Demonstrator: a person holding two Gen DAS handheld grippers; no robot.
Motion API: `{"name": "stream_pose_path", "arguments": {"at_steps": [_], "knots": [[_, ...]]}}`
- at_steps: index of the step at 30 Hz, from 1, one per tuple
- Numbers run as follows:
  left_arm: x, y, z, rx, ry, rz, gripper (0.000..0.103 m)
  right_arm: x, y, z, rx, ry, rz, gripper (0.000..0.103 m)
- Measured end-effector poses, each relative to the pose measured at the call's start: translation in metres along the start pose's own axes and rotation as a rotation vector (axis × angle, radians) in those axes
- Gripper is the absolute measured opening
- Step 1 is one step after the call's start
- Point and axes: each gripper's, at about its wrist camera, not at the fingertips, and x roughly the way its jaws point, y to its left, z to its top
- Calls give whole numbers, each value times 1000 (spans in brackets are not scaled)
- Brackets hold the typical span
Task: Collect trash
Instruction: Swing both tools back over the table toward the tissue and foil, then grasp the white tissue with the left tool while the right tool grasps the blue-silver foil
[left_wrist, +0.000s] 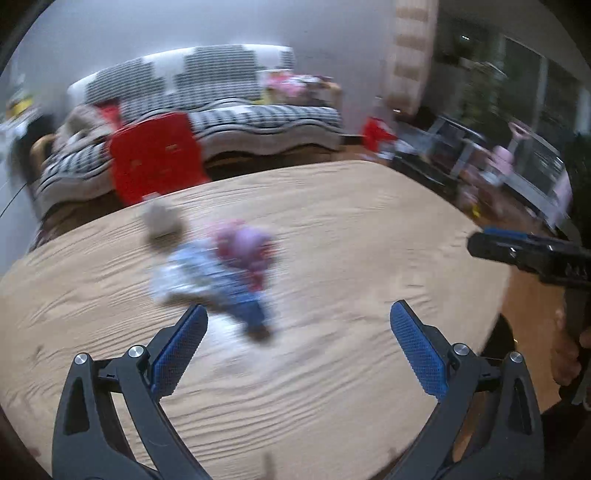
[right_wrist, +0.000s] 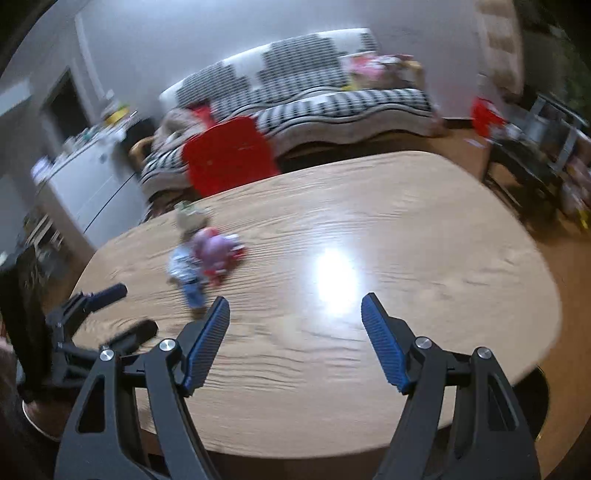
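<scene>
The left gripper (left_wrist: 297, 314) has its jaws spread wide with nothing between them, the blue pads (left_wrist: 181, 350) hanging over bare wood. The right gripper (right_wrist: 295, 306) likewise has its jaws apart and empty, tilted down toward the worktop (right_wrist: 406, 258). Just beyond the left gripper's near pad lies the trash (left_wrist: 225, 269) — a blurred cluster of a blue-and-white wrapper, a pink-and-red wrapper touching it, and a small tan crumpled piece (left_wrist: 160, 219) just behind, near the far edge of the worktop. In the right wrist view the same cluster sits ahead and to the left of the right gripper, apart from its pads. The rest of the oval wooden worktop is open: a broad bare stretch runs to its rounded right end, with a bright glare in the middle. Its far edge curves close to a red chair (left_wrist: 155, 158), whose back rises just behind the trash. Beyond that stands a sofa (left_wrist: 229, 110) in a black-and-white pattern, against the wall. Floor shows past the right end of the worktop, with a low dark stand (right_wrist: 532, 162) near it. Each gripper shows at the other view's side edge, level with it — a hand (left_wrist: 567, 354) grips the right one's handle from below.
</scene>
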Motion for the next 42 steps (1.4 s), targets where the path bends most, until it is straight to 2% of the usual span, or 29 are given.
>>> {"name": "stream_pose_path", "arguments": {"at_steps": [6,9,15,18,22,23,25,28,29,30,33,37,42], "knots": [[-7,65,-16,-80,13,72,96,59,66,5,-77,67,58,71],[8,73,-22,-86,41,90,96,83,80,-2,-89,103,71,71],[49,90,-25,-111,82,87,96,133,97,-5,-118,165,79,71],[61,97,-22,-130,85,70,96,151,102,-7,-138,173,63,67],[70,109,-21,-138,105,114,96,173,103,-1,-131,186,121,67],[71,113,-21,-151,113,99,96,177,106,-2,-147,188,128,66],[74,117,-21,-157,115,90,96,182,110,-2,-171,194,133,64],[78,122,-20,-156,118,95,96,193,118,-4,-199,223,136,44],[80,124,-19,-170,118,89,96,195,119,-5,-207,231,134,29],[81,125,-18,-183,119,83,96,196,120,-5,-216,236,128,26],[88,125,-11,-211,117,66,96,185,115,-1,-218,196,106,24],[100,113,-4,-200,121,52,96,163,96,11,-164,140,101,24],[127,95,2,-209,156,62,96,149,73,15,-118,131,85,24]]}}
